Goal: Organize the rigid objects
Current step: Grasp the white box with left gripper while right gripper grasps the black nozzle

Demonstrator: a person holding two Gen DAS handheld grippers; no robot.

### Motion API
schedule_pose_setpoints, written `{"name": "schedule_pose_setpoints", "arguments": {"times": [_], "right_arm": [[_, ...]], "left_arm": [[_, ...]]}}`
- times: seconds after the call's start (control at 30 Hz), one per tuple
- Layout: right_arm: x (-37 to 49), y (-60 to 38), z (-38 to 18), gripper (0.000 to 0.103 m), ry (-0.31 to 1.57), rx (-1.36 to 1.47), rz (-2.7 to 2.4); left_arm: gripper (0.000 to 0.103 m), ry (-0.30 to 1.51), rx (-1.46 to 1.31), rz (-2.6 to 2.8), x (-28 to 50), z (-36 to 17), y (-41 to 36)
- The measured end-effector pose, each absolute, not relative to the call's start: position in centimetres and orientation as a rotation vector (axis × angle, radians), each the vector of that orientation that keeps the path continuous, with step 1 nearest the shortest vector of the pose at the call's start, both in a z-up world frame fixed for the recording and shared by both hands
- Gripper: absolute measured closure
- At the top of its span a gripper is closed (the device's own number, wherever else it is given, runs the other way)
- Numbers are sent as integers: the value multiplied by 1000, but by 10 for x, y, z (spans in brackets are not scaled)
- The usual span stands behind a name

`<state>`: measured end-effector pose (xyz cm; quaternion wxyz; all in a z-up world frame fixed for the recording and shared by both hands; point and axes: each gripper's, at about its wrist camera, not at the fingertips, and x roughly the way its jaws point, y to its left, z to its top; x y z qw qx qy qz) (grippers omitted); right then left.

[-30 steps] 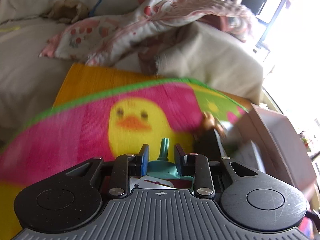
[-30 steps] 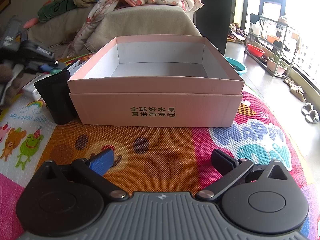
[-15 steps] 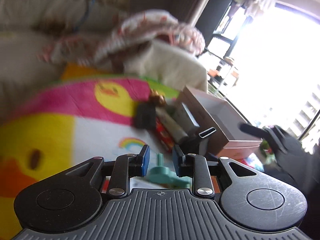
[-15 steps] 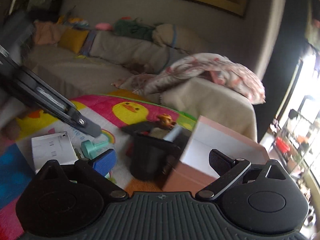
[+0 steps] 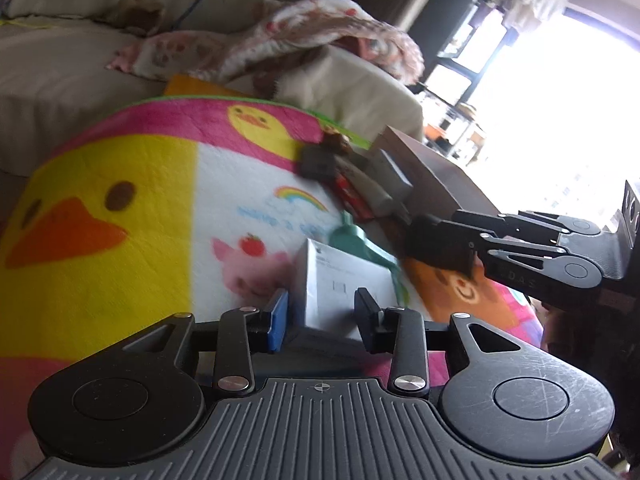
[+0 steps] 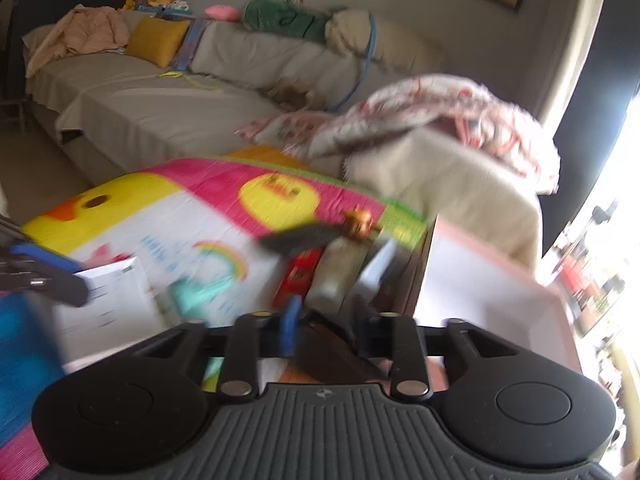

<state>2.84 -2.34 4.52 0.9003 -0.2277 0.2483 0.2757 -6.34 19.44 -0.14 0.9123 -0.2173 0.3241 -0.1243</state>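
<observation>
From my left wrist camera, my left tool [image 5: 322,320] stands parted around the near end of a white carton [image 5: 344,284] on the play mat [image 5: 120,216], pads not visibly touching; my right tool [image 5: 440,246] clamps a black cup whose lower part it hides. From my right wrist camera, blur smears everything: the right tool [image 6: 326,330] is narrowed on that dark cup [image 6: 340,356], beside the pink box [image 6: 492,280], and the left tool [image 6: 44,276] is cut off at the frame's edge.

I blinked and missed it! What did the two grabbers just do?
The right gripper swung left, away from the pink box, and its fingers closed on the black cup. The left gripper spread its fingers wider, now either side of the white box. The pink box stayed put.
</observation>
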Motion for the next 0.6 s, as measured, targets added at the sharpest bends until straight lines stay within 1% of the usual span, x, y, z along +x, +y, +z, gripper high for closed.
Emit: {"name": "schedule_pose_setpoints", "arguments": {"times": [0.07,0.17,0.27,0.3,0.33,0.4,0.6], "right_arm": [[16,-36,45,79,522,-475,572],[2,-53,39,79,540,-478,564],[-7,-68,35,78,551,-454,566],[-8,-72,35,68,560,-436,570],[-9,-75,35,45,569,-415,572],[-11,-80,35,21,556,-360,573],[6,-63,27,21,584,-300,615]], "left_arm": [[58,683,-426,-305,-68,-3,179],[58,705,-348,-366,-76,-1,154],[58,711,-193,-395,-85,3,125],[58,710,-141,-398,-87,4,117],[57,710,-106,-400,-89,5,111],[57,711,-78,-409,-91,5,104],[59,723,-134,-373,-91,4,110]]}}
